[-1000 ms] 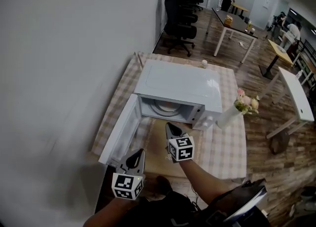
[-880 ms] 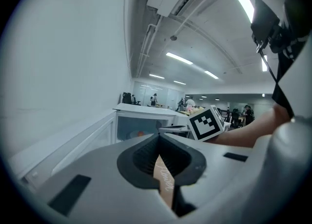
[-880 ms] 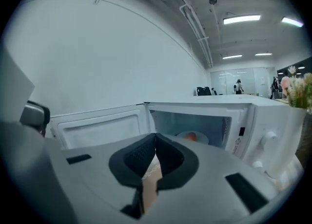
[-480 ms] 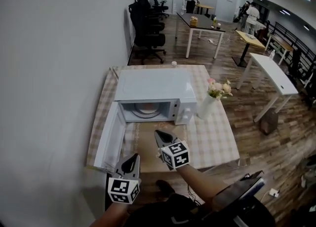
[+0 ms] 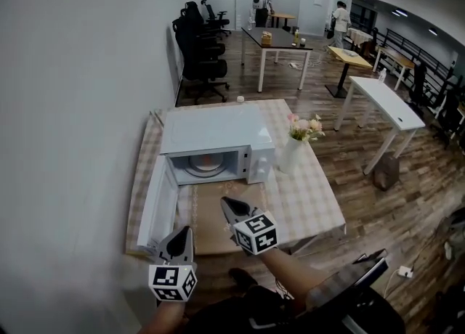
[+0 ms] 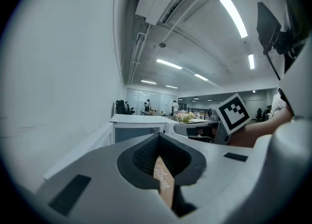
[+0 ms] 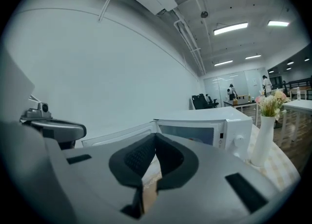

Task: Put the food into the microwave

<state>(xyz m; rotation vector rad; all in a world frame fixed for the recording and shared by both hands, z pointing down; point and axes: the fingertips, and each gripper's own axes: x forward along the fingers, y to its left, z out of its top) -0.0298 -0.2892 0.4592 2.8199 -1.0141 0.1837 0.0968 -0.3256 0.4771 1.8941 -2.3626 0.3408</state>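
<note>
- Left gripper (image 5: 184,232) and right gripper (image 5: 226,202) were pressed together, empty;
- Food (image 5: 206,165) sat inside microwave (image 5: 214,128); open door (image 5: 155,205) lay just ahead of left gripper, the nearer one.

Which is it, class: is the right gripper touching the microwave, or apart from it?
Apart. The head view shows the right gripper short of the microwave, with bare mat between its tip and the open front.
</note>
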